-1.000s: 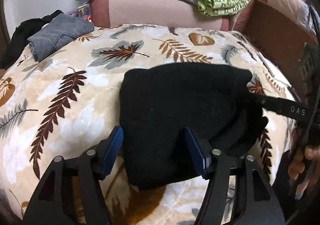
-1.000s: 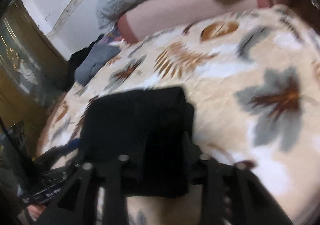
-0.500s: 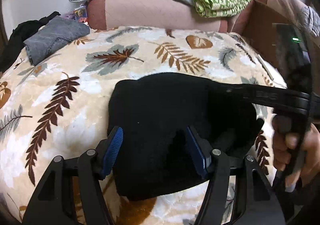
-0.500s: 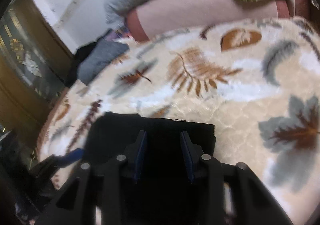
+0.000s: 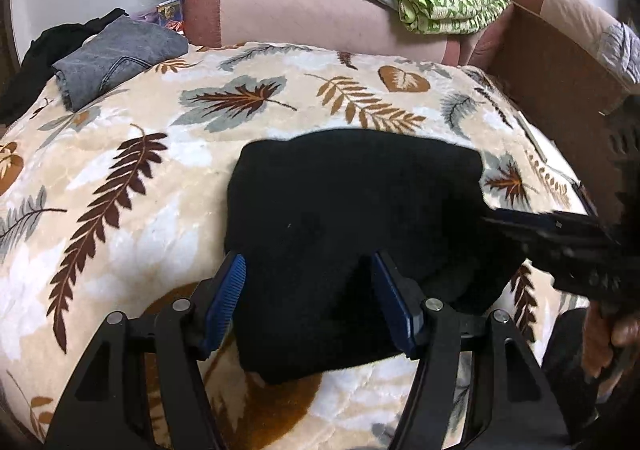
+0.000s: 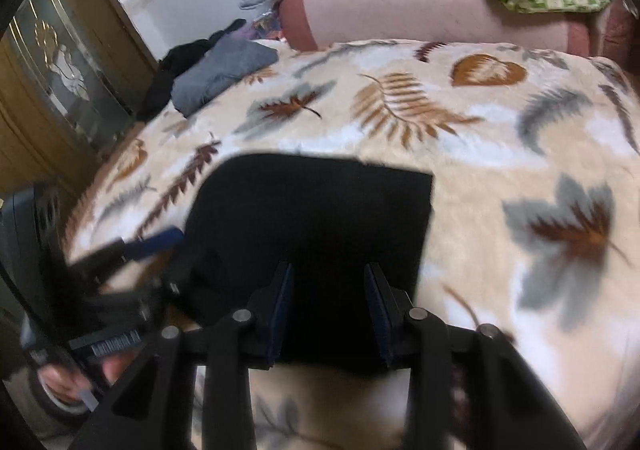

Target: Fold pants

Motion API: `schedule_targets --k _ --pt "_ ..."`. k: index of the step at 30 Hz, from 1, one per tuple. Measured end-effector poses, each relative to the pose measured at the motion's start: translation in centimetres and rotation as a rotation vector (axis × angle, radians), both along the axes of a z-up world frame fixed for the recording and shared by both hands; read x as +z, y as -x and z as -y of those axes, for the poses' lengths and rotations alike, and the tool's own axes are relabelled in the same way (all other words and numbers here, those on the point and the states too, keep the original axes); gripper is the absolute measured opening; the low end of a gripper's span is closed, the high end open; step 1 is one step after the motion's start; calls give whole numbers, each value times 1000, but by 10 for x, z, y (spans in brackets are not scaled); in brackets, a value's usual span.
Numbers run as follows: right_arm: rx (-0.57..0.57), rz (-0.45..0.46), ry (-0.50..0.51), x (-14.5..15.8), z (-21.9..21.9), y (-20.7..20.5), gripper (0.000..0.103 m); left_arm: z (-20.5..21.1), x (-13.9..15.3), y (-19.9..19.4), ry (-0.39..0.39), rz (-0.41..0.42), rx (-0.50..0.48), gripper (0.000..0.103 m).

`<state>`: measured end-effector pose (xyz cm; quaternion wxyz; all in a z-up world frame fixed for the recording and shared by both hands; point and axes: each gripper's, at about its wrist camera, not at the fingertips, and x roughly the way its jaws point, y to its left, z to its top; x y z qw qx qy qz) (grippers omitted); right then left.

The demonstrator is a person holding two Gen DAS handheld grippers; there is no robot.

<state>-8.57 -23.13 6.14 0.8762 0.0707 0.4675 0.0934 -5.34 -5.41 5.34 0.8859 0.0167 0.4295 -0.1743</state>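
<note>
Where black pants (image 5: 352, 218) bunch, folds unreadable; right hand-held gripper (image 6: 330, 310) blurred

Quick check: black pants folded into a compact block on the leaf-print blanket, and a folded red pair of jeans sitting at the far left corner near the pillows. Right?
Nearly. The black pants do lie folded in a compact block on the leaf-print blanket, but the folded jeans at the far left corner are grey, not red. The left wrist view shows this clearly; the right wrist view agrees.
</note>
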Motion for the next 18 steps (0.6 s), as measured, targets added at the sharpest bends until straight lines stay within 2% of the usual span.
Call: schedule_targets --k 2,5,8,14,18 --pt "-19 -21 20 -7 2 9 42 -1 -1 1 -4 7 3 66" --pt "-55 -17 -3 -15 7 18 48 0 -3 1 -8 9 14 68" --pt "-61 -24 3 -17 8 17 50 3 -4 2 -21 17 24 70" --pt "-59 55 -2 13 7 22 50 0 3 4 -17 0 27 70" --pt "-66 105 -31 24 3 17 50 -2 13 5 -19 33 35 70"
